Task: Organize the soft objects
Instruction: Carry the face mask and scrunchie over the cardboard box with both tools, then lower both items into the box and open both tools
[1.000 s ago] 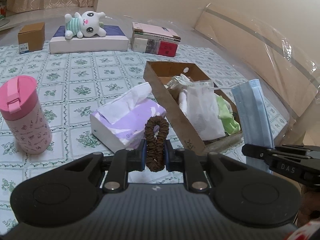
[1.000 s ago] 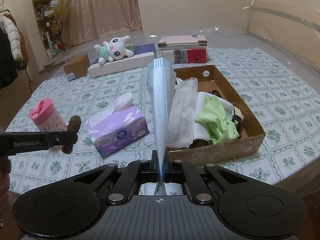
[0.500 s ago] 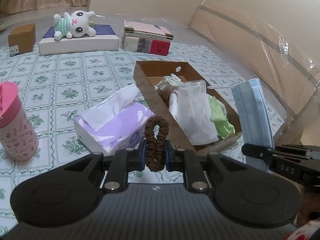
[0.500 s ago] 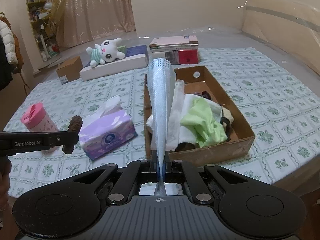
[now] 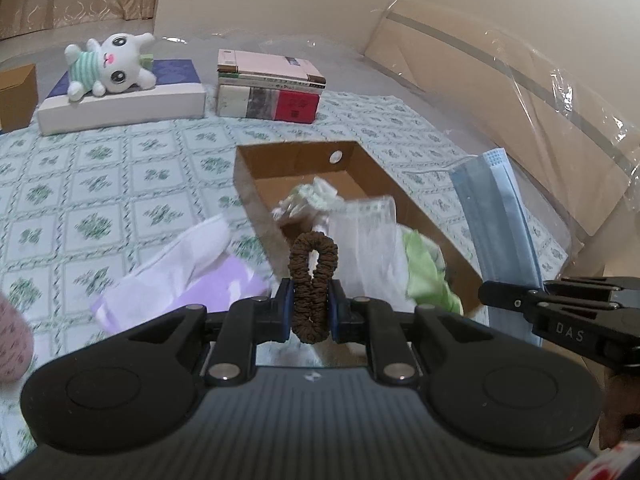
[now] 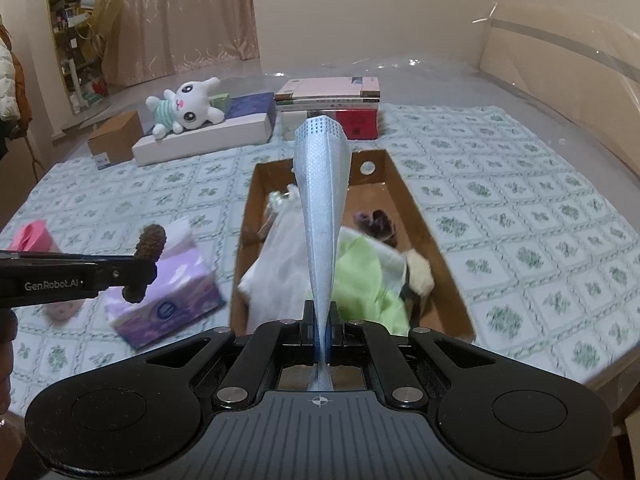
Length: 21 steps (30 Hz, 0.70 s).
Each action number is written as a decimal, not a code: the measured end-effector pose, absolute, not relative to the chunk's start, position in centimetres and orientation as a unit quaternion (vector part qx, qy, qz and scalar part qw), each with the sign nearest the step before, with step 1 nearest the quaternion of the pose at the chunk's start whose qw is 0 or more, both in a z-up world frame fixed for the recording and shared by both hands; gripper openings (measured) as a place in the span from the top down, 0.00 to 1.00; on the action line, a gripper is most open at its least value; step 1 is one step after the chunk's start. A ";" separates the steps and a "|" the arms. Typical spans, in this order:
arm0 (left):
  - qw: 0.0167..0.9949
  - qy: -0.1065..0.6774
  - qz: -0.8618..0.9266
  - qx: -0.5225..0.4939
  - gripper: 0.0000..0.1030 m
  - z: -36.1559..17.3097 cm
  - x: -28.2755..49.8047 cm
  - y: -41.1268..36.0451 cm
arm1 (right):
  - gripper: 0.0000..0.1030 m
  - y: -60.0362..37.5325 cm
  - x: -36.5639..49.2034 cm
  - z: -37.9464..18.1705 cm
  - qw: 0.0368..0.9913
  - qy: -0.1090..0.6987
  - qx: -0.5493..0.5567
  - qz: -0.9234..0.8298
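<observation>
My left gripper (image 5: 311, 312) is shut on a brown hair scrunchie (image 5: 313, 276) and holds it in the air near the front left corner of an open cardboard box (image 5: 296, 156). The scrunchie also shows in the right wrist view (image 6: 150, 246). My right gripper (image 6: 322, 334) is shut on a blue face mask (image 6: 322, 208) that stands up over the box (image 6: 436, 240); it also shows in the left wrist view (image 5: 500, 216). The box holds white cloth (image 6: 280, 264), green cloth (image 6: 360, 276) and other soft items.
A purple tissue box (image 6: 168, 292) lies left of the cardboard box. A pink cup (image 6: 34, 236) stands further left. At the back are a plush rabbit (image 6: 182, 106) on a white flat box, stacked books (image 6: 332, 104) and a small brown carton (image 6: 116, 140).
Both grippers have moved forward and right toward the cardboard box, each keeping its hold. The pink cup has slid out to the left edge of the left wrist view.
</observation>
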<state>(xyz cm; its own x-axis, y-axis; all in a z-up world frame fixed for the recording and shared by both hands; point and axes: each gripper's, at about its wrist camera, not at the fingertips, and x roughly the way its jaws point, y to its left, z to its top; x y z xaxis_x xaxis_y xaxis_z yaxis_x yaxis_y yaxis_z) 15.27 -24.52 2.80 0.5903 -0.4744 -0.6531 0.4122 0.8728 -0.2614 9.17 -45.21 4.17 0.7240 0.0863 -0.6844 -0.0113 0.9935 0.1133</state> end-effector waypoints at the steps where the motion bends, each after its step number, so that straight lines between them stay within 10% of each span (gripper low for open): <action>1: 0.890 0.379 -0.250 -0.042 0.85 2.7 15.9 -24.9 | 0.97 -45.5 9.7 4.2 0.927 0.372 0.049 0.028; 21: 0.879 0.401 -0.252 -0.058 0.85 1.0 27.8 -30.7 | 0.97 -48.8 22.3 2.2 0.905 0.422 0.034 0.039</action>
